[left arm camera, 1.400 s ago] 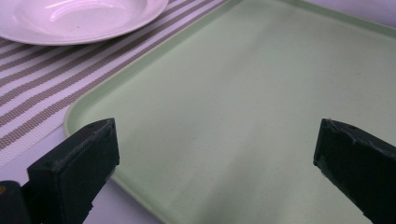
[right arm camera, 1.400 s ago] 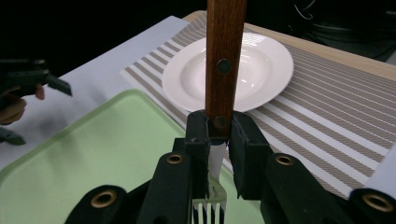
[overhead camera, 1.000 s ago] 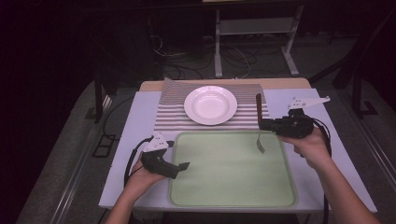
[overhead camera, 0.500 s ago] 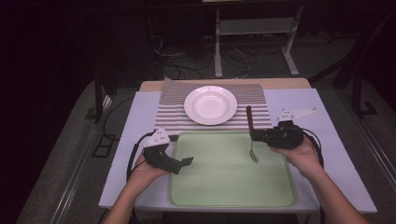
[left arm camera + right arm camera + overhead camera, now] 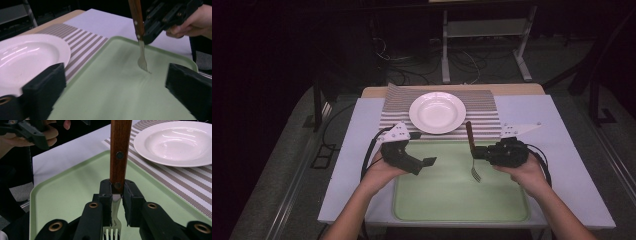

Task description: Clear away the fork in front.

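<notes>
A fork (image 5: 471,150) with a wooden handle and metal tines stands nearly upright, tines down, over the green tray (image 5: 452,205). My right gripper (image 5: 477,152) is shut on the fork where handle meets metal, as the right gripper view shows: gripper (image 5: 117,192), fork (image 5: 120,150). In the left gripper view the fork (image 5: 140,37) has its tines just at the tray surface; I cannot tell if they touch. My left gripper (image 5: 426,162) is open with nothing between its fingers, above the tray's left part (image 5: 117,95).
A white plate (image 5: 437,112) sits on a striped placemat (image 5: 484,125) beyond the tray, all on a pale tablecloth (image 5: 557,150). The tray's raised rim (image 5: 120,38) runs along the placemat edge. Table edges drop off left, right and near.
My right gripper has carried the fork left and down, from the tray's far right corner to over its middle. My left gripper has risen and moved forward over the tray's left edge.
</notes>
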Demonstrator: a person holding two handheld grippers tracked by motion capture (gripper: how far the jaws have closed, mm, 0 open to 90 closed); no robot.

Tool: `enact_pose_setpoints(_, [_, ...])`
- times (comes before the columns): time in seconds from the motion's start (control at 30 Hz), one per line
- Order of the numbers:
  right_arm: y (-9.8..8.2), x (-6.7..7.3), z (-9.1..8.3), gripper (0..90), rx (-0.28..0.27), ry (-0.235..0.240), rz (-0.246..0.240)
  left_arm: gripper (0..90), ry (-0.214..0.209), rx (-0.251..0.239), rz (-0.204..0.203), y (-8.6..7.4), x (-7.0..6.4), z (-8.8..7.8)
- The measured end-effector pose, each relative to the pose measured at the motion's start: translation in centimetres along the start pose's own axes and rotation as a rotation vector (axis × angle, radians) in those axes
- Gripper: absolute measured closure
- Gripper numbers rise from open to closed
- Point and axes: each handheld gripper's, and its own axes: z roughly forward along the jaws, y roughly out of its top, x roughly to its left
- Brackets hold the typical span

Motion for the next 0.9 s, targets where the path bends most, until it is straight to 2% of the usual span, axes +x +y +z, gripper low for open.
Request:
enact_pose_setpoints(0.17, [0.2, 0.3, 0.5, 77.2, -0.005, 0.008, -0.003, 7.8, -0.022, -0.002, 0.003, 1.4, -0.2, 1.4])
enact_pose_setpoints(0.27, [0.3, 0.5, 0.8, 77.1, -0.006, 0.011, -0.009, 14.5, -0.047, -0.01, -0.003, 2.1, -0.5, 2.1])
enact_pose_setpoints(0.43, [0.5, 0.8, 1.1, 77.2, -0.009, 0.023, -0.015, 18.1, -0.081, -0.017, -0.03, 3.2, -1.1, 3.5])
enact_pose_setpoints(0.53, [0.6, 1.1, 1.3, 77.2, -0.012, 0.029, -0.023, 25.0, -0.102, -0.043, -0.045, 3.6, -1.6, 4.3])
enact_pose_setpoints(0.7, [0.7, 1.7, 1.6, 77.2, -0.012, 0.039, -0.043, 32.8, -0.099, -0.042, -0.072, 3.5, -2.0, 5.2])
enact_pose_setpoints(0.8, [0.8, 1.9, 1.7, 77.1, -0.009, 0.041, -0.047, 43.3, -0.091, -0.047, -0.076, 3.2, -2.1, 5.3])
enact_pose_setpoints(0.9, [0.8, 2.0, 1.9, 77.1, -0.009, 0.041, -0.047, 45.9, -0.088, -0.043, -0.092, 3.0, -2.2, 5.4])
